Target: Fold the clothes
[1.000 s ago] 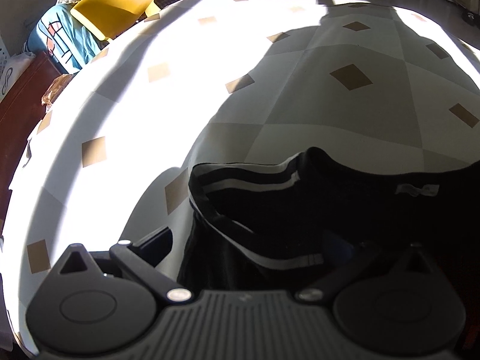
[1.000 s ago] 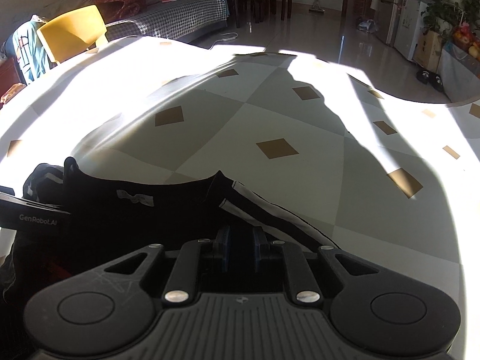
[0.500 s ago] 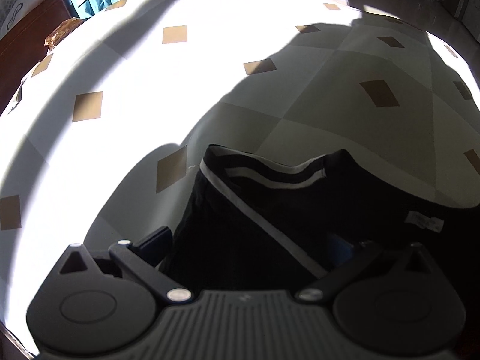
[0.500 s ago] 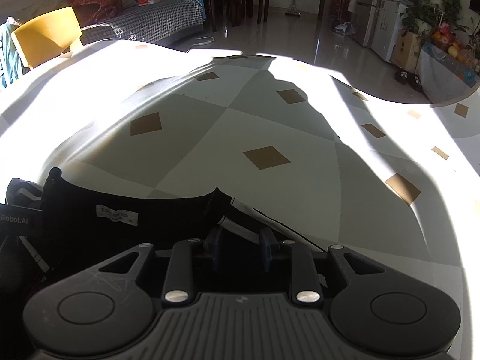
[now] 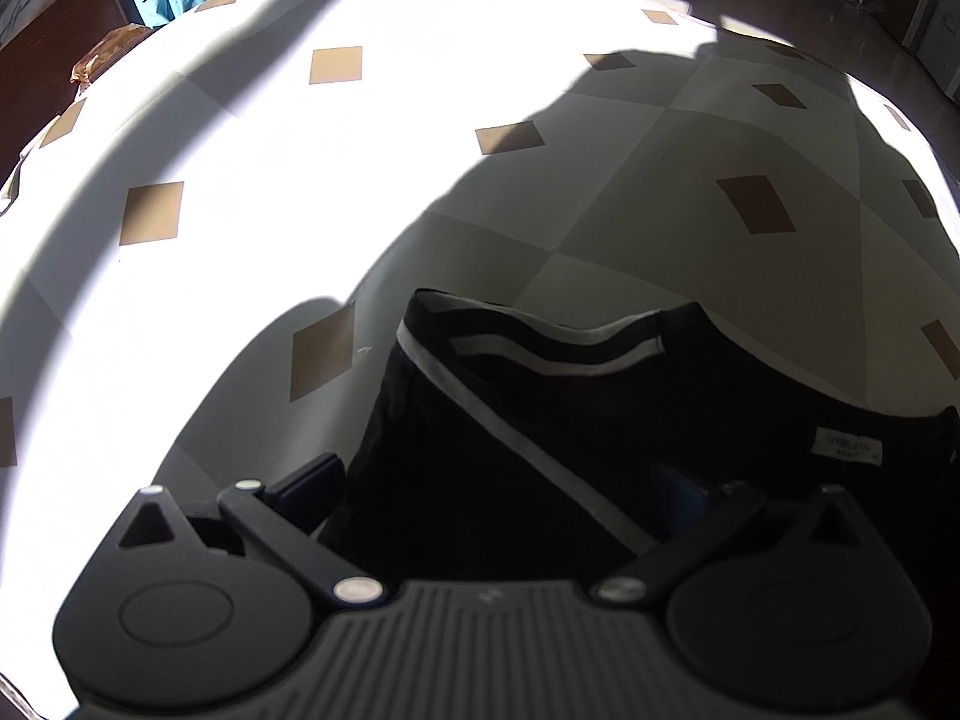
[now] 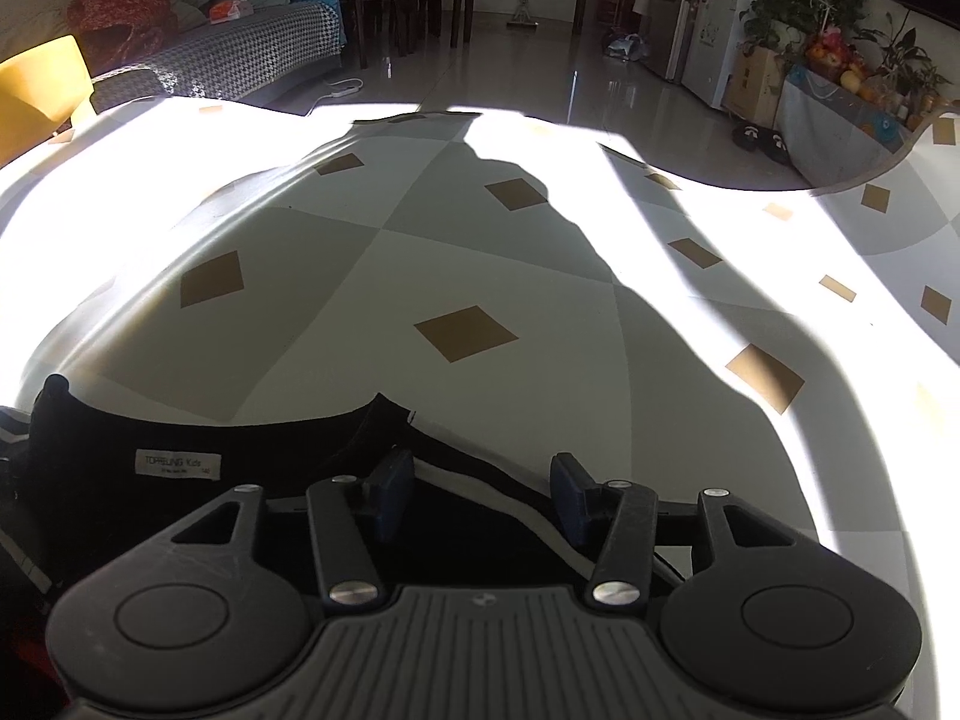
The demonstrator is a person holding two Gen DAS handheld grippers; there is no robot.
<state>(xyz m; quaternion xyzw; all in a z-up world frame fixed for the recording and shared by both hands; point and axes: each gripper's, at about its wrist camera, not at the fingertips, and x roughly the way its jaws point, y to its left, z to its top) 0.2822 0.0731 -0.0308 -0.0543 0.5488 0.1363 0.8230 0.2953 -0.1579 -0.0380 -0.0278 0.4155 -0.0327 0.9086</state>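
garment: black garment (image 5: 540,468) with white stripes lies flat on the desk (image 5: 252,192), directly under and ahead of both claws; its label (image 6: 178,462) sits left of the right claw.
left claw: left claw (image 5: 510,492) has its fingers wide apart, straddling the folded edge; cloth lies between them, no pinch visible. Right finger sits in dark fabric, contact there I can't tell.
right claw: right claw (image 6: 483,495) is opening, pads about halfway apart; striped hem lies between them, neither pad seems to press on it.
why: judging by the layout, the fold has been laid down and both claws are letting go at the near edge so the cloth stays flat.
fold edge: far edge of the garment is ahead of both claws, slightly wavy, striped band (image 5: 558,354) folded back on top.
desk edge: far rim curves off well ahead of the right claw; floor beyond.
open room: bare tiled cloth ahead and to both sides of the claws, nothing else on it near the garment.
off-desk: yellow chair (image 6: 36,90) far upper left of the right claw, clear of the work.
risk: a pad snagging the hem on retreat would likely pull the fold open.
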